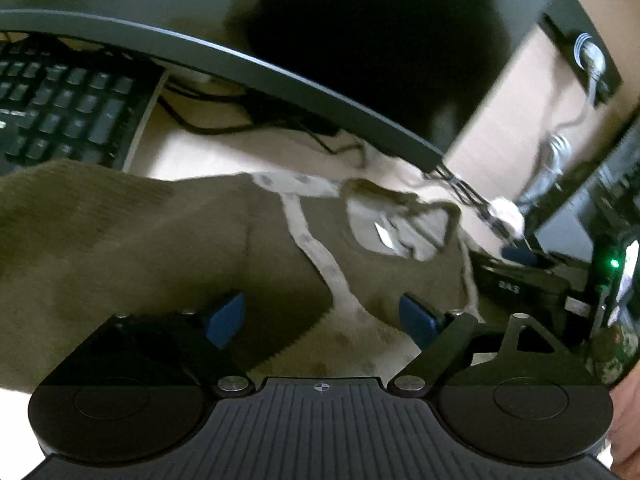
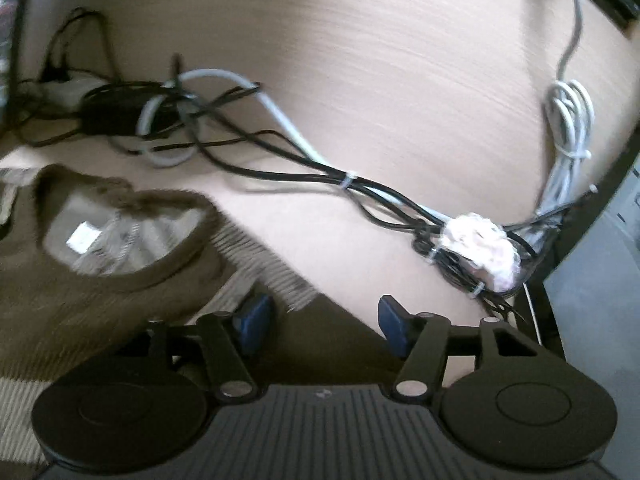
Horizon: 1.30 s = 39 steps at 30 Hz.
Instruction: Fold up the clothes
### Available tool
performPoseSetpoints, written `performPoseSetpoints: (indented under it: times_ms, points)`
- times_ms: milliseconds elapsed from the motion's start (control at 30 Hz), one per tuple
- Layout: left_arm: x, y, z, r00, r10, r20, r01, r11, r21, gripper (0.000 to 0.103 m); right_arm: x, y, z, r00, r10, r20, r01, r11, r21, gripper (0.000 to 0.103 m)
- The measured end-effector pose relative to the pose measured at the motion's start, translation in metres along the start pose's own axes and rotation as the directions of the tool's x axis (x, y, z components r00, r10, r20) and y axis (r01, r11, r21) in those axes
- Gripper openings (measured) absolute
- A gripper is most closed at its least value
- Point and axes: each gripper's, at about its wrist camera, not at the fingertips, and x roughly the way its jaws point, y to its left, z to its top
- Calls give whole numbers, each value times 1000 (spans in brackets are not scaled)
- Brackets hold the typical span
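**Mara:** Olive-brown knit, that is the sweater (image 1: 168, 248), spread flat on the pale wood-grain worktop (image 2: 400, 60). Its neckline (image 1: 394, 224) opens onto a lighter lining with a small white label (image 1: 384, 236) inside.

**Jon:** And the left hand-held gripper (image 1: 322, 316)?

**Mara:** Released. Its blue pads (image 1: 226, 318) stand well apart over the sweater, with a beige stripe (image 1: 320, 252) of the knit running between them. Nothing is pinched there.

**Jon:** The right one?

**Mara:** The right hand-held gripper (image 2: 326, 320) is also spread wide, holding nothing. One blue pad (image 2: 254, 316) hangs over the ribbed beige edge of the sweater, beside the neckline; the other pad is past the sweater's edge, above bare worktop. Whether either pad touches the cloth, I cannot tell; the frame is blurred.

**Jon:** What lies around the sweater?

**Mara:** Beyond its neckline, a tangle of black and grey cables (image 2: 192, 120) runs off a dark power brick (image 2: 116, 114). Those cables gather into a tied bundle with a crumpled white wad (image 2: 480, 248) wrapped on it, well clear of the sweater. A coiled white cord (image 2: 570, 120) hangs further from the sweater still.

**Jon:** Anything on the far side?

**Mara:** A black keyboard (image 1: 60, 108) sits behind the sweater's shoulder, under the dark edge of a monitor (image 1: 240, 68).

**Jon:** Any bins or trays?

**Mara:** I see none to report on.
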Motion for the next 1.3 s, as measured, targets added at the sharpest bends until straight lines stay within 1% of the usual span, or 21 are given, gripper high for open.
performPoseSetpoints:
  times_ms: [67,167,233,267,333,400,433,500,533,633,733,800,867,933,1000,1100,1133,1167,1200,1233,1300]
  points:
    - [0,8,5,1000,9,5,-9,999,-37,85,-6,3,-3,1000,-4,14,4,1000,12,59]
    - [-5,11,9,1000,13,2,-13,997,-75,86,-32,7,-14,998,22,59,-24,999,36,59]
    - [-12,4,7,999,-33,-12,32,997,-67,93,-57,8,-25,991,114,67,-120,989,86,59]
    - [-16,1,5,998,-59,-20,58,996,-61,93,-70,9,-31,984,165,68,-172,979,111,59]
    - [-26,-7,-6,987,-150,-49,149,988,-29,94,-88,15,-49,976,211,62,-217,968,126,59]
    - [-28,-10,-18,979,-185,-88,185,983,-4,94,-105,21,-67,965,256,56,-261,955,141,60]
    - [-28,-11,-24,974,-198,-107,200,980,7,94,-107,22,-75,964,261,53,-266,950,160,61]
    - [-23,-6,-33,977,-169,-132,170,985,0,94,-108,23,-89,962,270,42,-272,939,212,63]
    - [-25,-2,-36,976,-183,-116,183,983,-4,94,-110,23,-94,963,264,51,-269,935,232,63]
    - [-31,4,-39,975,-178,-133,178,984,-11,94,-124,30,-108,967,247,62,-255,941,225,63]
    - [-48,7,-50,974,-166,-155,171,985,21,94,-141,33,-121,967,250,42,-253,943,215,63]
    - [-60,12,-59,975,-152,-162,161,986,42,92,-155,34,-129,966,257,22,-255,945,206,63]
    - [-77,21,-65,979,-138,-151,146,988,44,86,-161,27,-134,969,249,7,-244,944,221,64]
    - [-83,35,-62,978,-151,-142,152,988,-6,82,-163,23,-134,974,228,-7,-220,945,242,64]
    - [-89,43,-57,977,-162,-138,154,986,-67,81,-165,25,-130,980,199,-24,-188,955,231,62]
    - [-112,48,-52,993,-99,-70,90,988,-121,94,-173,33,-121,986,166,-19,-160,968,193,62]
    - [-120,50,-50,996,-76,-47,69,987,-144,94,-176,36,-118,987,160,-12,-155,971,185,63]
    - [-128,59,-49,999,-45,-18,40,978,-203,94,-180,35,-116,987,159,-5,-155,970,185,64]
    - [-137,71,-49,1000,-17,8,18,957,-290,94,-183,36,-113,988,155,2,-153,970,187,64]
    - [-145,86,-50,999,16,31,-3,924,-383,94,-187,36,-111,988,151,7,-150,971,187,65]
    - [-155,110,-51,995,87,57,-47,864,-501,94,-195,36,-109,989,145,17,-145,972,187,68]
